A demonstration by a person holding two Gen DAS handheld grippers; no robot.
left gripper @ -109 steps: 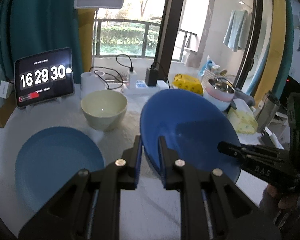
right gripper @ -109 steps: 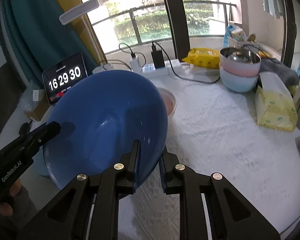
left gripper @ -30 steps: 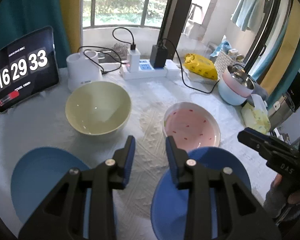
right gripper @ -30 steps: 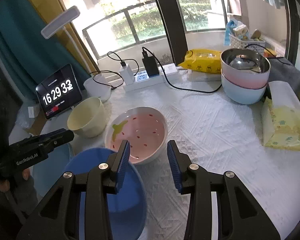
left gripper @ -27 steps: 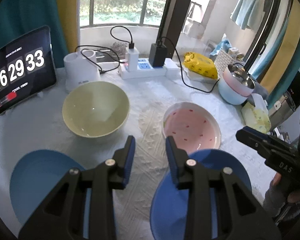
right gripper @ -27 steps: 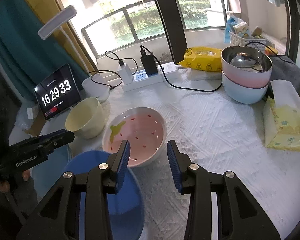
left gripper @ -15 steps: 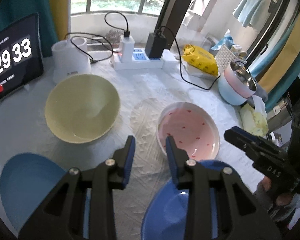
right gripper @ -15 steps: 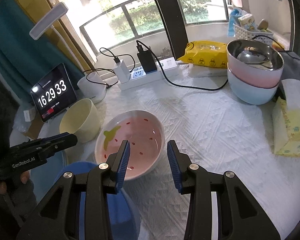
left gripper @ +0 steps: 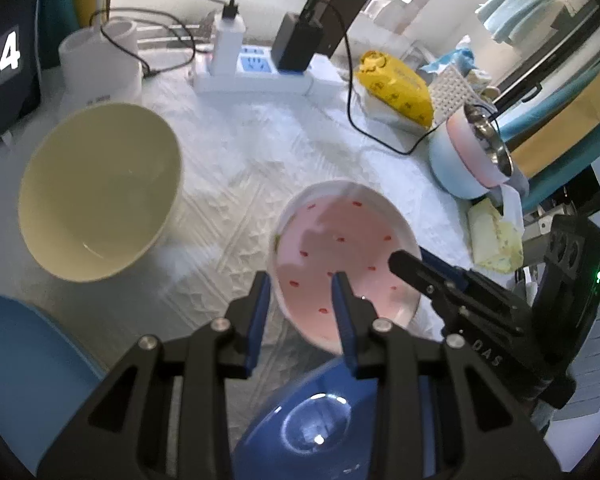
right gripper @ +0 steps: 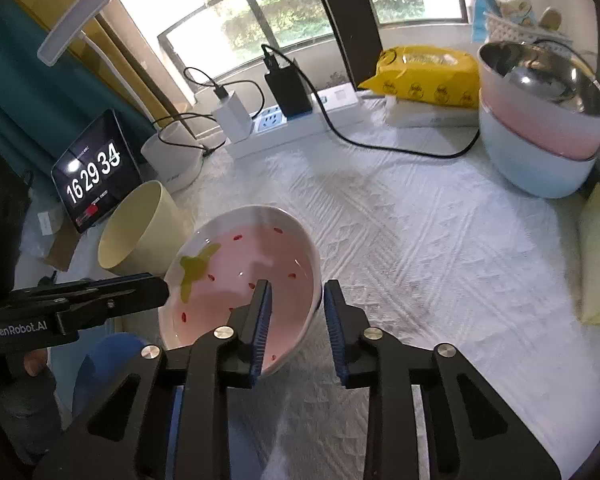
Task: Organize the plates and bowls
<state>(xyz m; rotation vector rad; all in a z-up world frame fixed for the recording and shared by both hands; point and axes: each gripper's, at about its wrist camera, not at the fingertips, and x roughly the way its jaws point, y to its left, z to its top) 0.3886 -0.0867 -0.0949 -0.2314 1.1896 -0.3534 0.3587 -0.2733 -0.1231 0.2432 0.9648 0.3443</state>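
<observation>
Both grippers close in on the pink bowl (right gripper: 244, 280), which sits on the white tablecloth (right gripper: 420, 248) near the middle of the table. The right gripper (right gripper: 294, 312) has its jaws spread, one finger inside the bowl and the other outside its near rim, so the rim lies between them (whether the pads touch it cannot be told). The left gripper (left gripper: 302, 304) is also spread, straddling the opposite rim of the pink bowl (left gripper: 340, 256).

A dark blue bowl (left gripper: 316, 428) sits on the cloth just below the left gripper, beside the pink one. The cream bowl (left gripper: 96, 192) stands to the left, apart from both, and a light blue plate (left gripper: 24, 376) lies at the left edge. A stack of bowls (right gripper: 540, 128) stands far right, near the yellow packet (right gripper: 424, 76). The clock (right gripper: 94, 172) reads 16 29 34.
</observation>
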